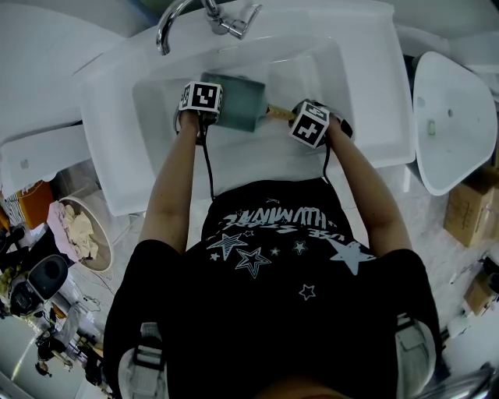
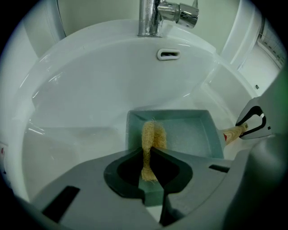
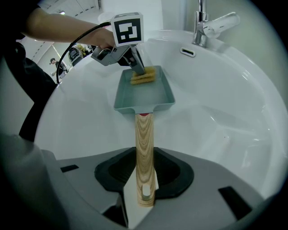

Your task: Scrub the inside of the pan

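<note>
A grey-green rectangular pan [image 1: 243,101] [image 2: 184,132] [image 3: 144,92] lies in the white sink [image 1: 156,117]. Its wooden handle [image 3: 144,152] [image 2: 234,133] runs back between the jaws of my right gripper [image 3: 145,179] [image 1: 312,123], which is shut on it. My left gripper [image 2: 150,155] [image 1: 201,100] [image 3: 135,63] is shut on a tan fibrous scrub pad [image 2: 152,141] [image 3: 143,75]. The pad's lower end rests inside the pan, near its far left wall in the left gripper view.
A chrome tap [image 1: 207,17] [image 2: 162,15] [image 3: 209,22] stands at the sink's back, with an overflow slot [image 2: 168,55] below it. A second white basin [image 1: 452,117] lies to the right. A basket of cloth [image 1: 78,232] and boxes [image 1: 468,210] sit on the floor.
</note>
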`<state>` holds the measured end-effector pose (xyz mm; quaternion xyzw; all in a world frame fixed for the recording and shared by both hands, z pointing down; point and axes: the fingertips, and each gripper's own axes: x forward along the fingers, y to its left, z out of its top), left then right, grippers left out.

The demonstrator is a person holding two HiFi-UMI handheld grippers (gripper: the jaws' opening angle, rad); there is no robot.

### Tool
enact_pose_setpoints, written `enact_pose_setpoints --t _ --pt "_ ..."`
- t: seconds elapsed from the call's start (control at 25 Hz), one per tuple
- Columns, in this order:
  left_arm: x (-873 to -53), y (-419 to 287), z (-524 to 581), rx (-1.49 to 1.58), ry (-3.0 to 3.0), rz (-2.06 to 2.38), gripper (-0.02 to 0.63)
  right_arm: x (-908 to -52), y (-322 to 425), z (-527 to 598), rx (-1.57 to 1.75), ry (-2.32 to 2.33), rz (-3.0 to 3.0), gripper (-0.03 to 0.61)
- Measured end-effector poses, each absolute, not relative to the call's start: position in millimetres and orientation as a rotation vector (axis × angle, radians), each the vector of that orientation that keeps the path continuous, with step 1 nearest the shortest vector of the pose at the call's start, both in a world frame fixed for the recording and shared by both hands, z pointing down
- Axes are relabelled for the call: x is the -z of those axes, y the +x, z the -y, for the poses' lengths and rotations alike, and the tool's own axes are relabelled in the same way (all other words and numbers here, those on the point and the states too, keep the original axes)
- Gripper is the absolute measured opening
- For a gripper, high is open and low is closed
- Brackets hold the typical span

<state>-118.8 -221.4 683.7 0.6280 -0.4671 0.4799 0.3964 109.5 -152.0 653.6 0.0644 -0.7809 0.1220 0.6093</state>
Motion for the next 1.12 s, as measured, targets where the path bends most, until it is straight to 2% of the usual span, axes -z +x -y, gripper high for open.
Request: enact_pose_setpoints --t 0.44,1.12 --pt "-692.0 -118.5 228.4 -1.377 1.568 1.249 0.051 -653.4 109.4 152.5 -0.284 0.148 1.8 0.12" --pt "-693.5 -55.3 218.1 -1.261 1.702 1.057 0.051 -653.8 109.4 153.3 -0.283 0.152 1.793 0.12"
